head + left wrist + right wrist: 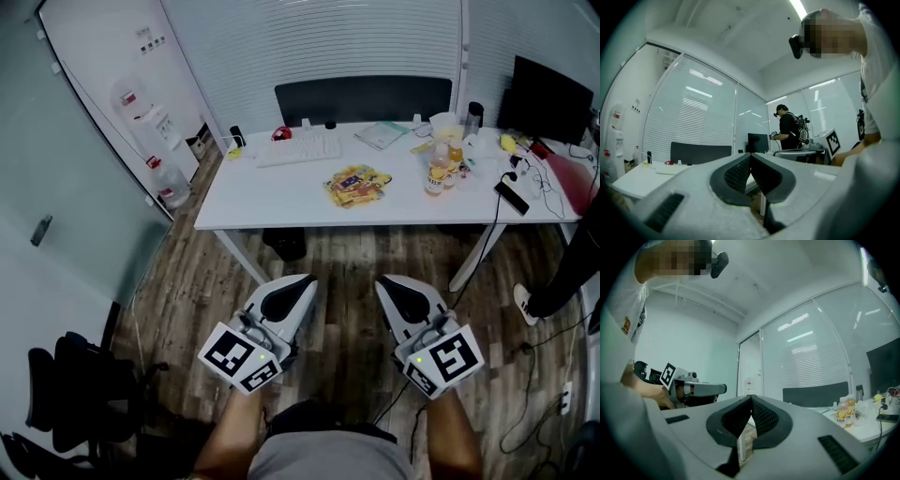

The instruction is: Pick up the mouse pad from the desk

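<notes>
A flat yellow patterned pad (356, 185), which I take for the mouse pad, lies in the middle of the white desk (253, 197) in the head view. Both grippers hang side by side over the wooden floor, short of the desk's near edge and well apart from the pad. My left gripper (302, 285) is shut with nothing in it, and so is my right gripper (384, 285). In the left gripper view the left gripper (750, 155) has its jaws pressed together, pointing level at the desk. The right gripper (751, 398) shows the same in its own view.
On the desk lie a white keyboard (300, 148), a greenish booklet (380, 134), drink bottles (438, 169), a phone (512, 197) and cables. A monitor (553, 98) stands at the right, a dark chair back (364, 98) behind. A water dispenser (150, 127) stands at the left. Another person (790, 129) stands nearby.
</notes>
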### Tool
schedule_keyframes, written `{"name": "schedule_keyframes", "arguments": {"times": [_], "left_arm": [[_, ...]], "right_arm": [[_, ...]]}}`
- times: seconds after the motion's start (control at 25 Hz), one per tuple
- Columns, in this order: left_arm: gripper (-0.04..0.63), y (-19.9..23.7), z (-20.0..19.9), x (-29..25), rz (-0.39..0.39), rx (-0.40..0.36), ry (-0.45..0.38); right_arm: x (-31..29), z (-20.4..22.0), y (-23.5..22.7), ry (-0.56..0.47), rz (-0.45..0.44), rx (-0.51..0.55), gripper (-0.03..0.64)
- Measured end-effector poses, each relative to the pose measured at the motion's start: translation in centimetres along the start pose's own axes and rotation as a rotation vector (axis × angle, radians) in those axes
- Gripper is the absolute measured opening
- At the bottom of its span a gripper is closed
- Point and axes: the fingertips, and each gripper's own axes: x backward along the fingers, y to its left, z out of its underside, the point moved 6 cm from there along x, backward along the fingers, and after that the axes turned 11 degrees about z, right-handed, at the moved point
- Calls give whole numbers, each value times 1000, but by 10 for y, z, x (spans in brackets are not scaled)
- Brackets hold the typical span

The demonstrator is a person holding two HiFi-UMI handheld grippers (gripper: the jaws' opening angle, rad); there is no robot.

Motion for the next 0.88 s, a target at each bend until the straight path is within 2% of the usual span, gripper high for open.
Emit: {"name": "schedule_keyframes", "arguments": {"times": [0.48,0.88], "left_arm": [[15,20,-1,-22,-9,-21,-11],[15,88,10,-47,11,-19,-39]], "right_arm": [[-16,-1,-21,-22,4,6,12],[-72,9,-44,18,51,46,12]]}}
